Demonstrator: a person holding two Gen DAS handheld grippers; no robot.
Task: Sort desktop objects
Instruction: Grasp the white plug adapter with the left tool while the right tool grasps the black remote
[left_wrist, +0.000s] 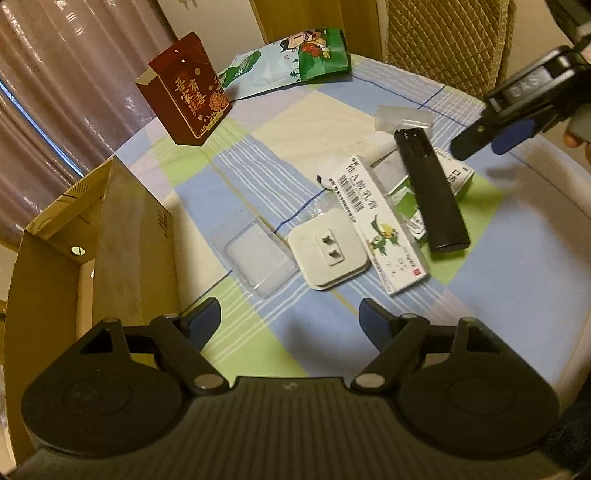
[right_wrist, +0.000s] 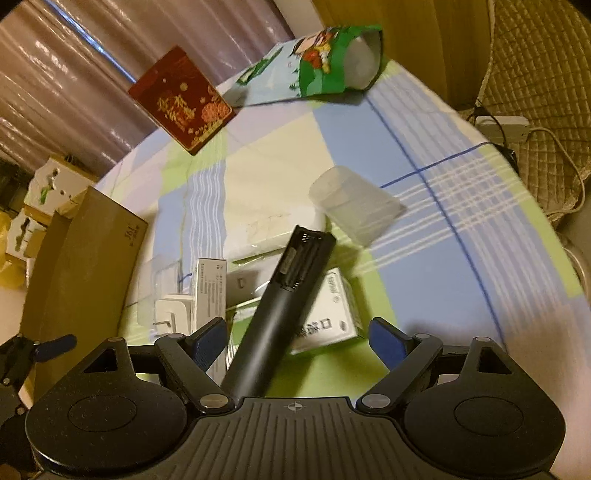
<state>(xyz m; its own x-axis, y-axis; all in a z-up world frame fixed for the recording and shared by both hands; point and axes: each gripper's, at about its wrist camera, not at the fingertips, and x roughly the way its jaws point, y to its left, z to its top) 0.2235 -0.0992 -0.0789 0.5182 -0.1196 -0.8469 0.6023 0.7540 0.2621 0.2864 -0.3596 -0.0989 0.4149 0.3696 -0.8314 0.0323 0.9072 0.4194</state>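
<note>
A black remote (right_wrist: 280, 314) with its battery bay uncovered lies slanted across a green-and-white box (right_wrist: 332, 314). My right gripper (right_wrist: 299, 339) hovers over the remote's near end, open, with the pads apart from it. In the left wrist view the remote (left_wrist: 430, 192) lies at the right, beside a long white medicine box (left_wrist: 380, 225), a white plug adapter (left_wrist: 328, 254) and a clear blister tray (left_wrist: 255, 254). My left gripper (left_wrist: 290, 321) stands open above the cloth just short of the adapter, with nothing between its fingers.
An open cardboard box (left_wrist: 92, 240) stands at the table's left edge. A red gift box (left_wrist: 188, 99) and a green snack bag (left_wrist: 291, 62) sit at the far side. A clear plastic case (right_wrist: 354, 206) lies beyond the remote. A quilted chair (right_wrist: 535, 74) holds a power strip (right_wrist: 502, 125).
</note>
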